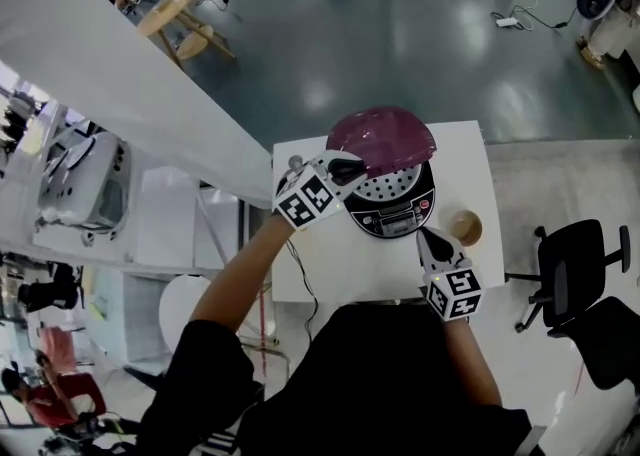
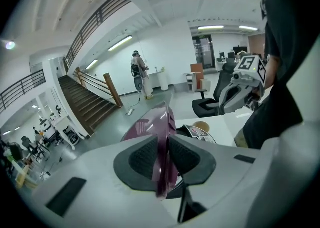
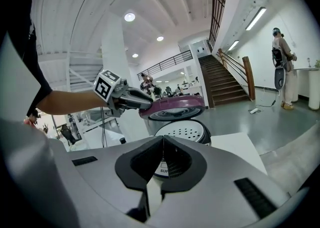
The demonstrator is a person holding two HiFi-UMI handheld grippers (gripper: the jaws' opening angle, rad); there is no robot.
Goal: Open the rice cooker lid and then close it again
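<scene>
- The left gripper (image 2: 163, 154) pinches the near edge of the purple lid (image 2: 150, 124). Both pads press on the rim, and the rest of the lid stretches away beyond the fingertips.
- The lid is raised and tilted above the rice cooker (image 1: 395, 216), which stands on the white table (image 1: 460, 164) below and to the right of those fingers.
- With the lid up, the cooker's white inner plate (image 3: 182, 132), dotted with holes, lies bare beneath it.
- The right gripper (image 3: 163, 157) has its fingers pressed together with nothing between them.
- Its tips point at the cooker's front, near the body but not touching it.
- A round brown cup (image 1: 465, 227) stands on the table just to the right of the right gripper's fingertips, beside the cooker.
</scene>
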